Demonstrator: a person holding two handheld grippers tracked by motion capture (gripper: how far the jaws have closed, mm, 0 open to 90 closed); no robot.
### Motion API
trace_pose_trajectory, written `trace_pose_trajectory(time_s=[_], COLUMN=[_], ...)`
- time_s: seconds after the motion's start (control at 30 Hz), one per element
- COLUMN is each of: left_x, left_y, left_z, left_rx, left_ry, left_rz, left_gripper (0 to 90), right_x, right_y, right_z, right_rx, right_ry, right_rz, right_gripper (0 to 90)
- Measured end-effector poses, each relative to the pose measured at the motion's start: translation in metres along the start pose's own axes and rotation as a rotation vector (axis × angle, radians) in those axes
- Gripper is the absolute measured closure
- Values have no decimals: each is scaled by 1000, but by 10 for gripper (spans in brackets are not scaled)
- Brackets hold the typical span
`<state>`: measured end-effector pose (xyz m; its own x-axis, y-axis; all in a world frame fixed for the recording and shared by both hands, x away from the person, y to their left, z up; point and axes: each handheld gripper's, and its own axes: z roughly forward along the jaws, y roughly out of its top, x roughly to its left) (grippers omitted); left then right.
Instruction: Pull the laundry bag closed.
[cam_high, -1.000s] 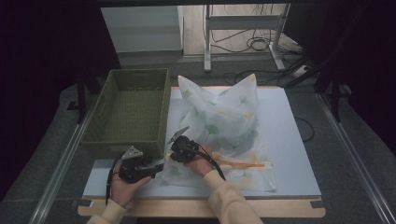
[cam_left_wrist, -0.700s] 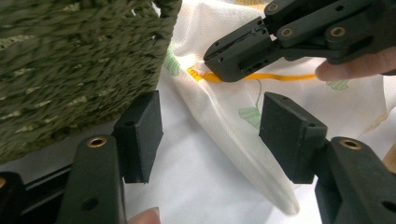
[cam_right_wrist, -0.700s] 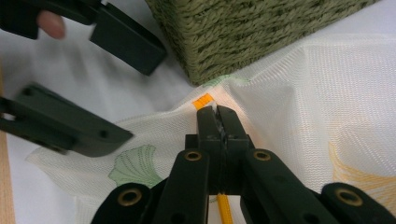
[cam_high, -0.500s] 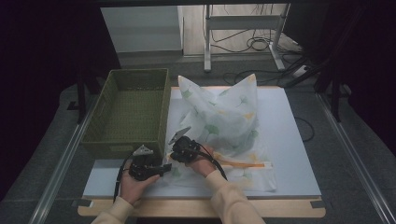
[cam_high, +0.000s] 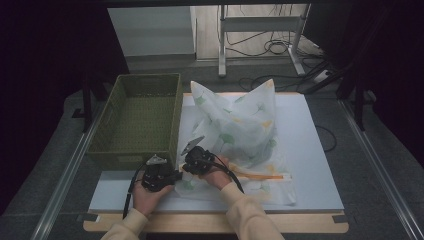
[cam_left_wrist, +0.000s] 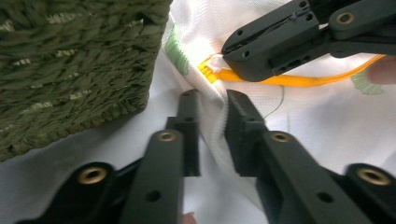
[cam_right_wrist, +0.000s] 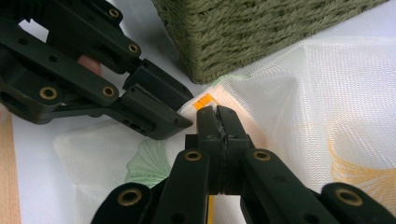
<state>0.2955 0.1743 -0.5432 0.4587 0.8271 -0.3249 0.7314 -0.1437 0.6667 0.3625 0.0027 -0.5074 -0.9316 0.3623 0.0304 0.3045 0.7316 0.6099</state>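
**Both tongs at the bag's zipper corner**

The white mesh bag lies on my table, its near-left corner just beside the green basket. My right gripper is clamped on the orange zipper's end. My left gripper, jaws just closing and narrow, has a mesh fold between them.

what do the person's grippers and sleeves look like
Both the left gripper and the right gripper are black, with flat linked jaw arms and brass-coloured rivets. A black cable trails from each, and each carries a grey three-cornered plate. The sleeves are pale cream.
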Motion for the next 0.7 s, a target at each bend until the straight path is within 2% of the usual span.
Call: trace_pose_trajectory(time_s=[0.13, 0.57, 0.7], left_x=[-1, -2, 0], left_y=[0, -1, -2], left_z=[0, -3, -3], left_rx=[-1, -17, -23], left_ry=[17, 11, -1], left_rz=[5, -3, -26], left_gripper=[839, 880, 883], right_x=[-1, 1, 2], right_y=[-1, -2, -1], right_z=[1, 0, 1], right_rx=[0, -8, -6], right_ry=[0, -8, -12], right_rz=[3, 12, 8], right_gripper=[896, 897, 899])
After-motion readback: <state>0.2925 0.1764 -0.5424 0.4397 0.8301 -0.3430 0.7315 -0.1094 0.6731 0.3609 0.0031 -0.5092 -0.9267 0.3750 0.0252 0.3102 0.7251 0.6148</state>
